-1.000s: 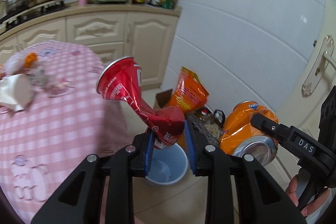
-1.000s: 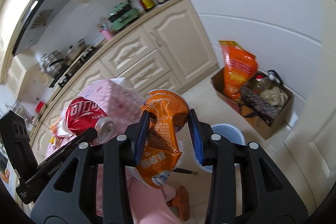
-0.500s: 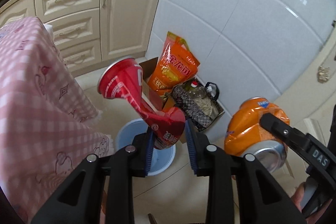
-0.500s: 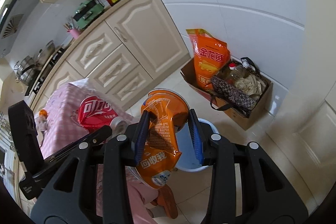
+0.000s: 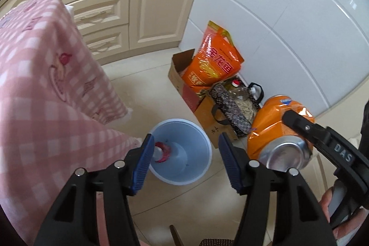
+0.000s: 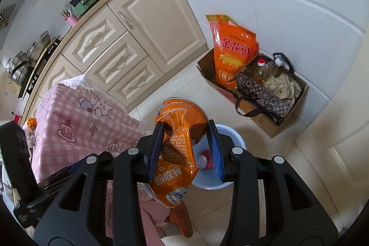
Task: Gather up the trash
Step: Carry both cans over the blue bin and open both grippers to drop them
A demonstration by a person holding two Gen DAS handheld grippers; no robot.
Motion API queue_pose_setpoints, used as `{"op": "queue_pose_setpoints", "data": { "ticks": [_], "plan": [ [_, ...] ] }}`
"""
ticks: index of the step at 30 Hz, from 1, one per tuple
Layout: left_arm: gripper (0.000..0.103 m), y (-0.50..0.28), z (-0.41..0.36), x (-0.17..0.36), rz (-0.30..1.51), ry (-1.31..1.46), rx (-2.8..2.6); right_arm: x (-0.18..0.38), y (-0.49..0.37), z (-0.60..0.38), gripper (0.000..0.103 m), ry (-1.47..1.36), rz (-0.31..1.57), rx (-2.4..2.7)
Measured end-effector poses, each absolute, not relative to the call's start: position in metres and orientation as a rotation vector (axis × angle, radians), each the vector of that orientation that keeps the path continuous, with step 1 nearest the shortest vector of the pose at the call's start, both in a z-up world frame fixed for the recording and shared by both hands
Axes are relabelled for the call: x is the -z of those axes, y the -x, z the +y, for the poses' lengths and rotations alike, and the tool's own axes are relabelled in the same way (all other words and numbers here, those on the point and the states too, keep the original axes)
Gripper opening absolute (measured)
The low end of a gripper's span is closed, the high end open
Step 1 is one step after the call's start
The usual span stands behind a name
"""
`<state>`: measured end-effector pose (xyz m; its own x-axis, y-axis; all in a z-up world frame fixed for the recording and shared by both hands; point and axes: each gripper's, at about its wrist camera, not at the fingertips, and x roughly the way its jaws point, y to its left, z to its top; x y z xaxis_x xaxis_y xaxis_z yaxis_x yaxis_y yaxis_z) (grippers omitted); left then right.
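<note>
Tiled floor (image 5: 147,84) with blue bin (image 5: 203,153), cardboard box (image 5: 177,75).

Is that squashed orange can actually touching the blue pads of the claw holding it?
Touching. The right wrist view shows the orange can pinched in the right gripper, both blue pads pressed against its crumpled sides.

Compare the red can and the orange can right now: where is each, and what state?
The red can lies inside the blue bin, free of any grip; the orange can is pinched between the right gripper fingers above the bin. The left gripper is open with nothing in it, the right one is shut. Little of the red can shows; the orange one shows in full. Both are crushed drink cans.
</note>
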<state>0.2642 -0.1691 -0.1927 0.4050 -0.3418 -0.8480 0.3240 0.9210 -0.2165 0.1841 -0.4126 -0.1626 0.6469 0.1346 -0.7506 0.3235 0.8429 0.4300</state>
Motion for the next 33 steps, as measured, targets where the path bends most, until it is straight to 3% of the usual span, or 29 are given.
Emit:
{"op": "queue_pose_setpoints", "data": {
  "ticks": [3, 4, 18, 33],
  "plan": [
    [0.057, -0.264, -0.163, 0.192, 1.072, 0.021, 0.412, 0.165, -0.19, -0.409, 0.068, -0.598, 0.881, 0.105],
    [0.057, -0.264, -0.16, 0.191, 1.068, 0.019, 0.403, 0.164, -0.19, -0.409, 0.07, -0.593, 0.877, 0.113],
    [0.057, -0.256, -0.156, 0.186, 1.064, 0.01, 0.388, 0.166, -0.175, -0.402, 0.07, -0.557, 0.924, 0.124],
    [0.057, -0.216, -0.156, 0.147, 0.973, 0.0, 0.429, 0.13, -0.131, -0.383, 0.07, -0.496, 0.862, 0.115]
  ]
}}
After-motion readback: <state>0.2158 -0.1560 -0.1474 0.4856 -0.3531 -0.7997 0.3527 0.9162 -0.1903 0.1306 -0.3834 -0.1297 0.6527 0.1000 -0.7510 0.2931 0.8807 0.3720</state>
